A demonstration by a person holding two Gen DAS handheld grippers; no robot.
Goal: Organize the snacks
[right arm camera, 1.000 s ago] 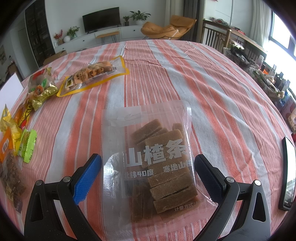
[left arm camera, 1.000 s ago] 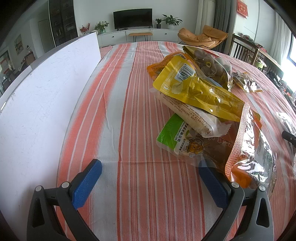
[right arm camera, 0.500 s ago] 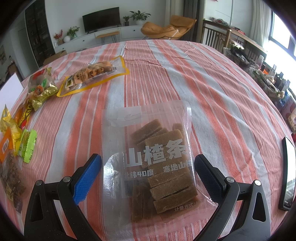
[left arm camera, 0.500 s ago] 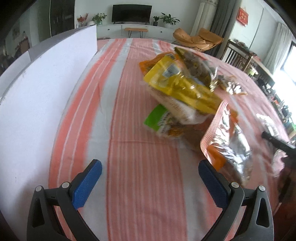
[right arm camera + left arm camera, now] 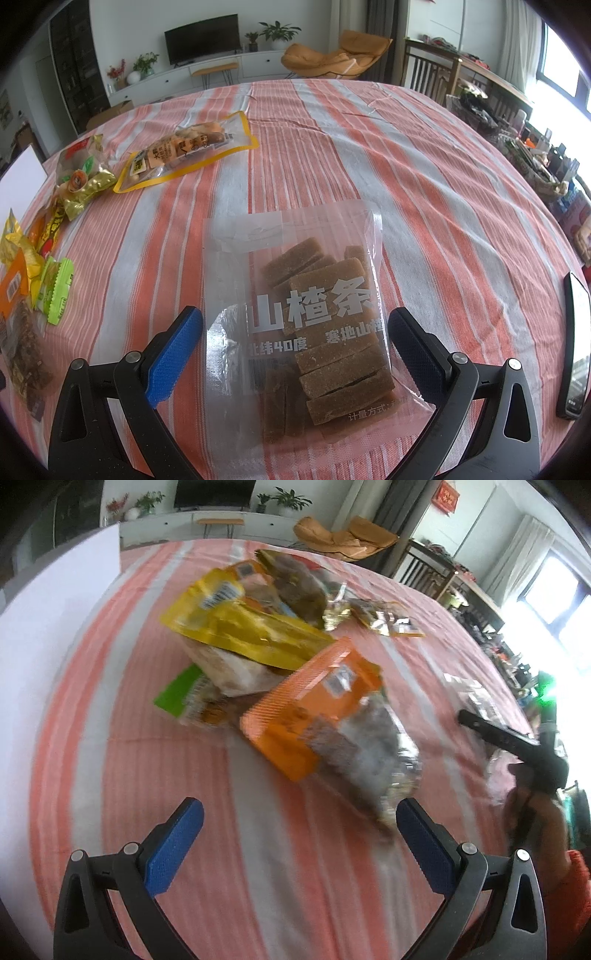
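Observation:
In the left wrist view a heap of snack bags lies on the striped cloth: an orange-topped bag [image 5: 332,720] nearest, a yellow bag [image 5: 236,631] and a green-edged packet [image 5: 181,696] behind it. My left gripper [image 5: 299,843] is open, a short way in front of the orange-topped bag, with nothing between its fingers. In the right wrist view a clear bag of brown hawthorn strips [image 5: 314,317] lies flat on the cloth. My right gripper [image 5: 295,350] is open with a finger on each side of that bag, not pressing it.
A white board [image 5: 48,627] stands along the table's left side. A yellow-rimmed pouch [image 5: 188,151] and gold-wrapped snacks [image 5: 81,181] lie at the far left of the right wrist view. A dark phone [image 5: 576,328] rests near the right table edge. The other gripper and a hand [image 5: 532,775] show at right.
The left gripper has swung right and pulled back, so the snack heap now sits centred ahead and the view is blurred. The right gripper and the hawthorn bag have not moved.

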